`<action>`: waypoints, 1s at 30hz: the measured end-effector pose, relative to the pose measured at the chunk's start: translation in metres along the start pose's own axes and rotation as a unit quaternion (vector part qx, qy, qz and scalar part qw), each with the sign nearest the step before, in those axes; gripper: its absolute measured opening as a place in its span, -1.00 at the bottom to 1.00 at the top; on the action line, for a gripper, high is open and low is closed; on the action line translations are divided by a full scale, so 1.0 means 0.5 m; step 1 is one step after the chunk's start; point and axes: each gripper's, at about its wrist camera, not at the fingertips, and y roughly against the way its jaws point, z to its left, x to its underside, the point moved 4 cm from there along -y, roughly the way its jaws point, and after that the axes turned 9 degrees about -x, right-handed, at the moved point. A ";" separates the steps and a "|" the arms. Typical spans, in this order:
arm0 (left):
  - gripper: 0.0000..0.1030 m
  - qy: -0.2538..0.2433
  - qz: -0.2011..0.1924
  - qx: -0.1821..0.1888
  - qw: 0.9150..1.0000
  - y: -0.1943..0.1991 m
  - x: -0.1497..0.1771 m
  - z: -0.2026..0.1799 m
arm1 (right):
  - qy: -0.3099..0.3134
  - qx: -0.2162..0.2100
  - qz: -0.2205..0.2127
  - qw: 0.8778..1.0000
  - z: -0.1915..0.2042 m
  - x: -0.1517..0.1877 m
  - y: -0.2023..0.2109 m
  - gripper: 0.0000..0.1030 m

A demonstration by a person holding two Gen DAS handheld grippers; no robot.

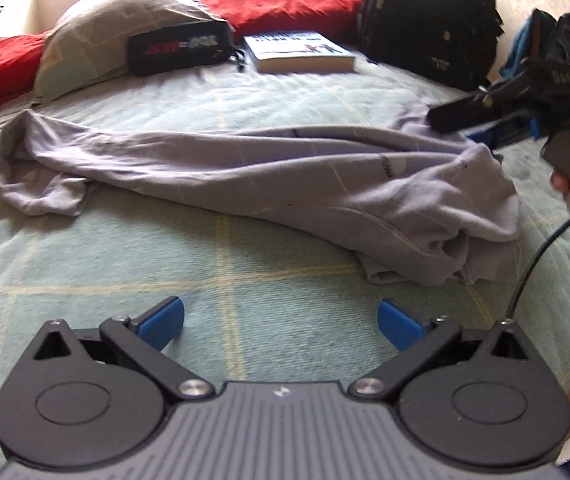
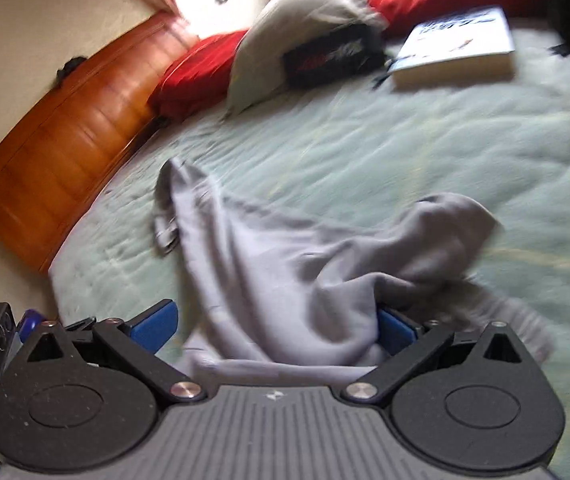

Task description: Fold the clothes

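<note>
A grey garment (image 1: 265, 172) lies crumpled in a long heap across the pale green bedspread (image 1: 165, 264). My left gripper (image 1: 281, 320) hovers open over bare bedspread just in front of the garment, with nothing between its blue pads (image 1: 165, 322). A hand holds my right gripper (image 1: 473, 128) at the garment's right end. In the blurred right wrist view, the right gripper (image 2: 277, 328) stands wide open. The garment (image 2: 285, 272) is bunched between its fingers and drapes over the right pad (image 2: 395, 330).
At the back of the bed are a grey pillow (image 1: 117, 24), a red blanket (image 1: 285, 4), a black pouch (image 1: 181, 48), a book (image 1: 301, 52) and a black backpack (image 1: 433, 20). A wooden board (image 2: 57, 148) runs along the bed's left side.
</note>
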 end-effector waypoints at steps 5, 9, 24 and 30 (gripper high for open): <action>0.99 0.029 -0.010 -0.017 0.999 0.020 0.001 0.039 | 0.032 -0.044 0.024 0.998 0.080 0.011 -0.032 1.00; 0.99 0.047 -0.012 -0.017 0.999 0.023 -0.004 0.058 | 0.049 -0.069 0.043 0.995 0.124 0.038 -0.010 1.00; 0.99 0.028 -0.022 0.004 0.999 0.045 0.000 0.004 | -0.077 0.018 -0.053 0.995 -0.048 0.074 0.171 0.90; 0.99 0.029 -0.012 0.003 1.000 0.041 0.010 0.000 | -0.183 -0.046 -0.061 0.980 -0.120 0.120 0.149 0.90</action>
